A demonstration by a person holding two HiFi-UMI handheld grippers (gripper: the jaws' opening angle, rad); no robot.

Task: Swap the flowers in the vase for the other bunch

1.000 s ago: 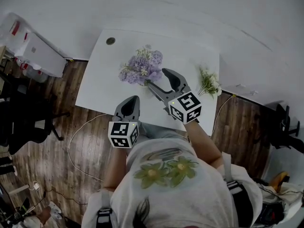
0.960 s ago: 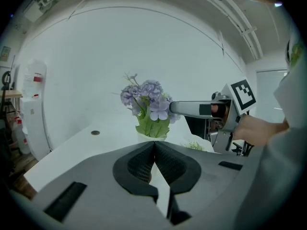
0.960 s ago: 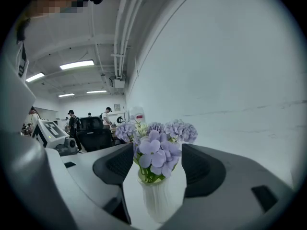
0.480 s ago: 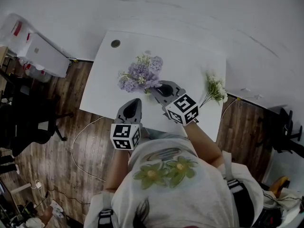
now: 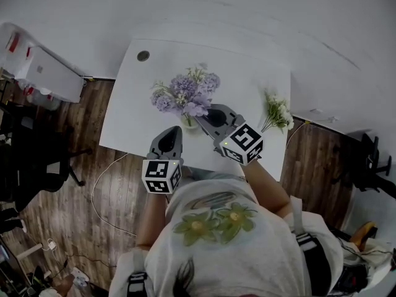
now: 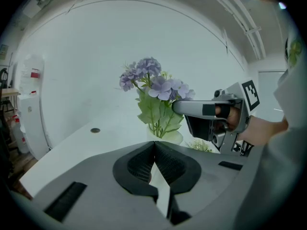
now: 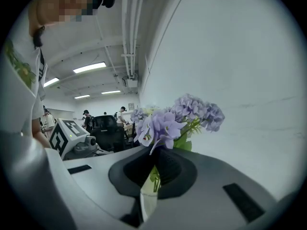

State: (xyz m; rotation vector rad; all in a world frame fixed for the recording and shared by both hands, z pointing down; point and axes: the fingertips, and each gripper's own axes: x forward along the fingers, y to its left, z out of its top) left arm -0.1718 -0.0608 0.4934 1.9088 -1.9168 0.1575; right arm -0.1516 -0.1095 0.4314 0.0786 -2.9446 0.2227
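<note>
Right gripper (image 5: 202, 114): jaws just closed on the purple flowers (image 5: 185, 91), stems pinched above the vase (image 5: 189, 123) at table (image 5: 133, 104) centre. White bunch (image 5: 275, 111) lies at the vase's 3 o'clock. Left gripper (image 5: 172, 132), at its 6 o'clock: jaws together, empty.

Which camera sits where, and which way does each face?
Head view: on the person's head, steeply down on the white table; shirt, left gripper, right gripper show.
Left gripper view: on the left gripper, along its shut jaws toward the purple flower bunch in the clear vase; right gripper shows.
Right gripper view: on that gripper, along jaws shut on that bunch's stems; shirt shows.
Both gripper views share the bunch.
</note>
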